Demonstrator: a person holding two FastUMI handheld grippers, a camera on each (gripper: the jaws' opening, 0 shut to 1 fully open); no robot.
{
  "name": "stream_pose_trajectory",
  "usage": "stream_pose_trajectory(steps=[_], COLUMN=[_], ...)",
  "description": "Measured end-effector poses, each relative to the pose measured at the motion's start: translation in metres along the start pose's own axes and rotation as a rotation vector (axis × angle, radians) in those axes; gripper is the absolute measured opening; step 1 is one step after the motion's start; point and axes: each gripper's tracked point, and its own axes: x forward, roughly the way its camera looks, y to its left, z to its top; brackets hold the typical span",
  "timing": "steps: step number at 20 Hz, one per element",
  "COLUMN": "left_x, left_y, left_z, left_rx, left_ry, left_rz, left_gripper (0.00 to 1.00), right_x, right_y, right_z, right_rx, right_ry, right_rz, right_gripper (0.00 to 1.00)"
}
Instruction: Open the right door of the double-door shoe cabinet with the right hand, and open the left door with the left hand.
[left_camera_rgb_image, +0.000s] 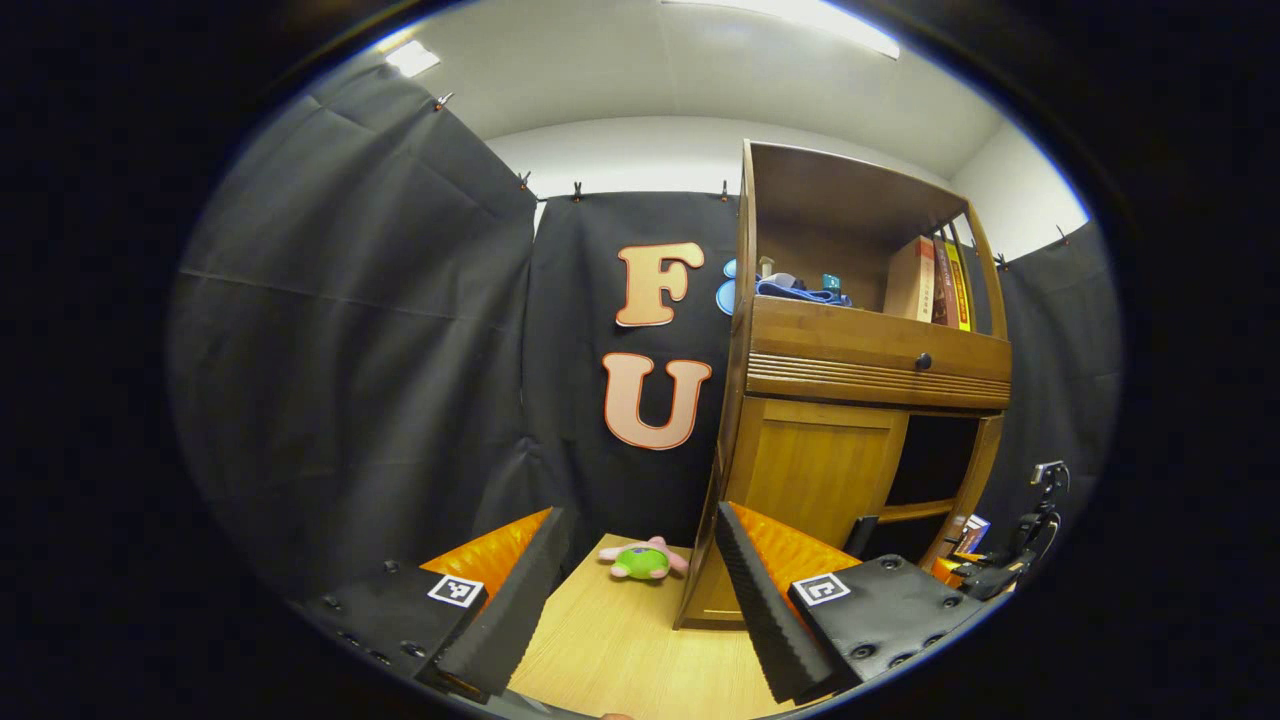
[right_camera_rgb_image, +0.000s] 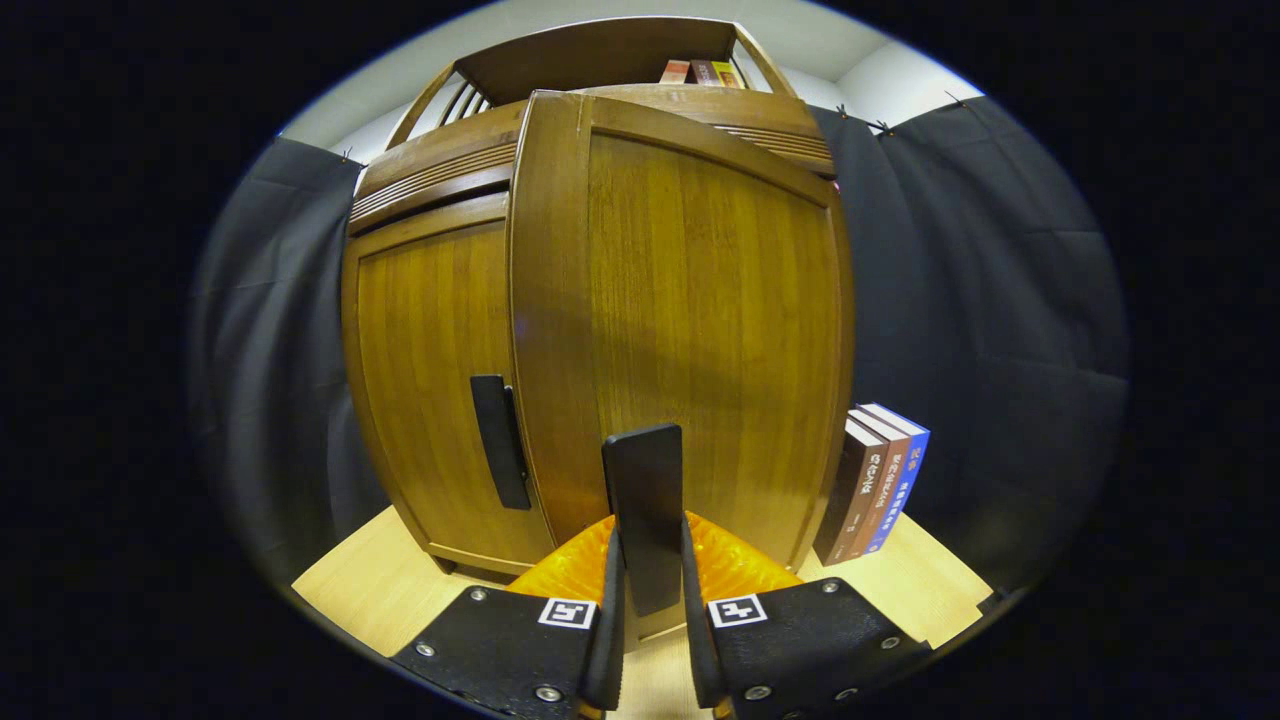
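The right gripper (right_camera_rgb_image: 650, 600) is clamping the right door's handle (right_camera_rgb_image: 645, 500) on the shoe cabinet (right_camera_rgb_image: 440, 330); the left gripper (left_camera_rgb_image: 635, 600) is hovering wide open beside the cabinet.

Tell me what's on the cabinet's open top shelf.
On the top shelf: upright books at one end, a blue bundle and small items I can't identify at the other. The drawer front hides the shelf floor.

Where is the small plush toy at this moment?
In the left gripper view, the plush toy lies on the wooden table, between the left gripper's open fingers, just left of the shoe cabinet and before the black cloth.
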Motion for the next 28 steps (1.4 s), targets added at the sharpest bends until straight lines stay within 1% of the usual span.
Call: stream_pose_trajectory(steps=[2, 3, 4, 7, 8, 9, 10, 11, 12, 14, 15, 16, 17, 19, 20, 26, 27, 28], left_x=[0.001, 0.000, 0.000, 0.000, 0.001, 0.002, 0.002, 0.002, 0.002, 0.003, 0.003, 0.003, 0.003, 0.003, 0.003, -0.001, -0.002, -0.003], left_y=[-0.008, -0.011, -0.014, -0.025, -0.029, -0.034, -0.039, -0.043, -0.048, -0.059, -0.064, -0.070, -0.076, -0.090, -0.097, -0.139, -0.145, -0.150], left_z=[-0.001, -0.002, -0.003, -0.006, -0.007, -0.007, -0.008, -0.009, -0.010, -0.012, -0.012, -0.013, -0.014, -0.018, -0.019, -0.024, -0.024, -0.026], left_rx=[0.001, 0.001, 0.001, 0.000, -0.001, -0.004, -0.006, -0.008, -0.008, -0.007, -0.006, -0.006, -0.008, -0.009, -0.008, -0.001, 0.000, 0.001], left_ry=[0.000, 0.002, 0.005, 0.012, 0.015, 0.017, 0.019, 0.021, 0.024, 0.027, 0.028, 0.030, 0.032, 0.038, 0.042, 0.050, 0.052, 0.053], left_rz=[-0.018, -0.025, -0.033, -0.055, -0.063, -0.072, -0.080, -0.088, -0.096, -0.110, -0.117, -0.125, -0.132, -0.149, -0.157, -0.195, -0.199, -0.201], left_gripper=[0.94, 0.94, 0.96, 0.96, 0.98, 0.96, 0.99, 0.96, 0.96, 0.99, 0.96, 0.95, 0.95, 0.96, 0.95, 0.95, 0.95, 0.95], right_x=[-0.010, -0.015, -0.021, -0.032, -0.037, -0.039, -0.043, -0.044, -0.047, -0.055, -0.058, -0.061, -0.066, -0.071, -0.072, -0.082, -0.083, -0.083], right_y=[-0.009, -0.015, -0.020, -0.031, -0.034, -0.038, -0.041, -0.045, -0.047, -0.055, -0.060, -0.066, -0.072, -0.082, -0.084, -0.111, -0.115, -0.120], right_z=[-0.001, -0.002, -0.001, 0.001, 0.001, 0.000, 0.001, 0.001, 0.002, 0.002, 0.002, 0.003, 0.002, 0.002, 0.002, 0.003, 0.003, 0.003], right_rx=[0.002, 0.004, 0.004, -0.001, -0.004, -0.010, -0.015, -0.016, -0.017, -0.021, -0.024, -0.027, -0.029, -0.026, -0.026, -0.023, -0.021, -0.020], right_ry=[0.000, -0.001, -0.001, -0.002, 0.000, 0.000, 0.001, 0.000, 0.001, 0.005, 0.007, 0.008, 0.011, 0.015, 0.018, 0.016, 0.016, 0.016], right_rz=[-0.016, -0.028, -0.040, -0.069, -0.077, -0.084, -0.090, -0.095, -0.098, -0.105, -0.111, -0.118, -0.124, -0.130, -0.132, -0.136, -0.136, -0.137], right_gripper=[0.27, 0.27, 0.25, 0.23, 0.31, 0.21, 0.19, 0.29, 0.17, 0.14, 0.14, 0.02, 0.12, 0.10, 0.09, 0.05, 0.15, 0.04])
